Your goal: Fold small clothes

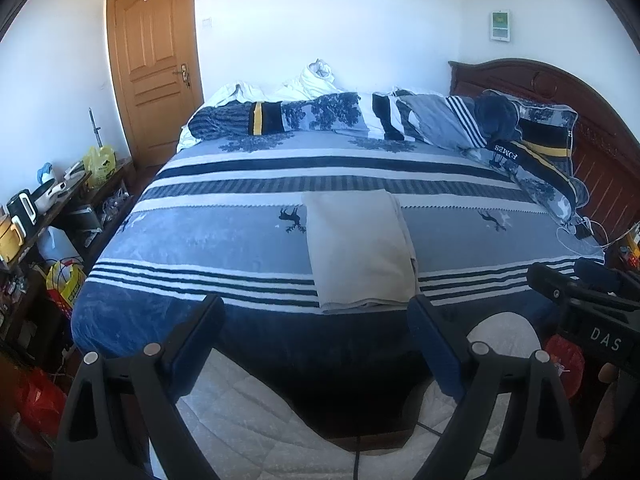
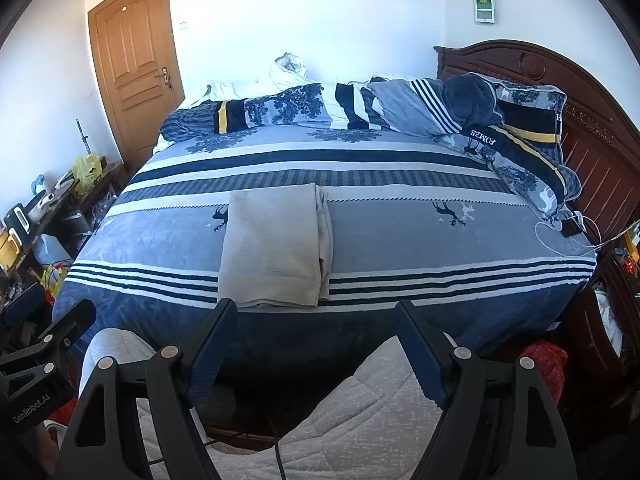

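Both grippers [image 1: 316,312] [image 2: 316,316] wide; garment [image 1: 360,252] folded

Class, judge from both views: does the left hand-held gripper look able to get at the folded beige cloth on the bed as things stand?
Probably yes. The left hand-held gripper is open and empty, and the folded beige cloth lies just beyond its fingertips near the bed's front edge, with nothing between them.

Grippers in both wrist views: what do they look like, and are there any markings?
Both are black, with triangular cut-out linkages, round silver pivot pins and dark blue ribbed pads. The left gripper shows white "GenRobot.AI" lettering on its body in the right wrist view; the right gripper shows "DAS" in the left wrist view. A dark cable trails below.
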Action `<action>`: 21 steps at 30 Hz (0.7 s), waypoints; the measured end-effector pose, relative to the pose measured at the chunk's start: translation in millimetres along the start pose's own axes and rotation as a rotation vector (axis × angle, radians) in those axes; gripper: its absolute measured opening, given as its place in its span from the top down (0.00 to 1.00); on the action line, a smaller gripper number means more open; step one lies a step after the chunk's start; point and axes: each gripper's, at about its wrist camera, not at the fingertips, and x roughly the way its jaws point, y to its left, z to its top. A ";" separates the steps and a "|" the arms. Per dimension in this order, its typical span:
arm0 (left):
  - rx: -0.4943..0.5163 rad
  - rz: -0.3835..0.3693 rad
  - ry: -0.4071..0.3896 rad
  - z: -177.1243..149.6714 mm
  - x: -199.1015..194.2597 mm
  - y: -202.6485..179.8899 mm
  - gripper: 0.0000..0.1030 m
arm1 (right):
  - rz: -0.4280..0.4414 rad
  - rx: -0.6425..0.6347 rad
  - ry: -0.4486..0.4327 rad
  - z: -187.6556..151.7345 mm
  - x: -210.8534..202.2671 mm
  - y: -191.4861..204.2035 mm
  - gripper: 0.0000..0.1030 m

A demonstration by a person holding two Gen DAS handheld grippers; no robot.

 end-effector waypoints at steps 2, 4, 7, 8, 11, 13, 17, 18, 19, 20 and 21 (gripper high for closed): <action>0.001 -0.002 0.012 -0.8 1.9 1.2 0.11 | 0.000 0.003 0.000 -1.5 -0.8 0.4 0.19; 0.003 0.000 0.016 -1.1 3.1 2.9 0.11 | -0.003 0.003 0.002 -1.5 0.0 -0.2 0.19; 0.002 0.000 0.015 -0.3 4.2 5.0 0.11 | -0.002 0.003 0.001 -0.3 0.8 -1.0 0.18; 0.001 0.000 0.016 -0.1 4.8 5.4 0.11 | -0.006 0.001 0.001 -0.2 0.9 -1.0 0.18; 0.003 0.001 0.017 -0.8 5.0 5.8 0.11 | -0.006 0.002 0.002 -1.1 0.4 -0.6 0.18; 0.003 0.001 0.017 -0.7 4.8 5.2 0.11 | -0.007 0.002 0.002 -1.8 0.3 0.0 0.18; 0.003 0.003 0.017 -0.7 4.8 4.4 0.11 | -0.008 0.002 0.002 -2.3 -1.5 0.5 0.18; 0.003 0.002 0.017 -0.8 4.9 4.4 0.11 | -0.008 0.002 0.002 -2.5 -1.4 0.2 0.18; 0.003 0.002 0.018 -1.3 5.0 4.7 0.11 | -0.008 0.001 0.002 -2.2 -1.1 -0.1 0.18; 0.002 0.002 0.018 -0.8 4.9 4.1 0.11 | -0.007 0.002 0.002 -2.3 -1.1 -0.1 0.18; 0.002 0.004 0.017 -0.7 4.9 4.1 0.11 | -0.007 0.002 0.001 -2.1 -1.2 -0.2 0.18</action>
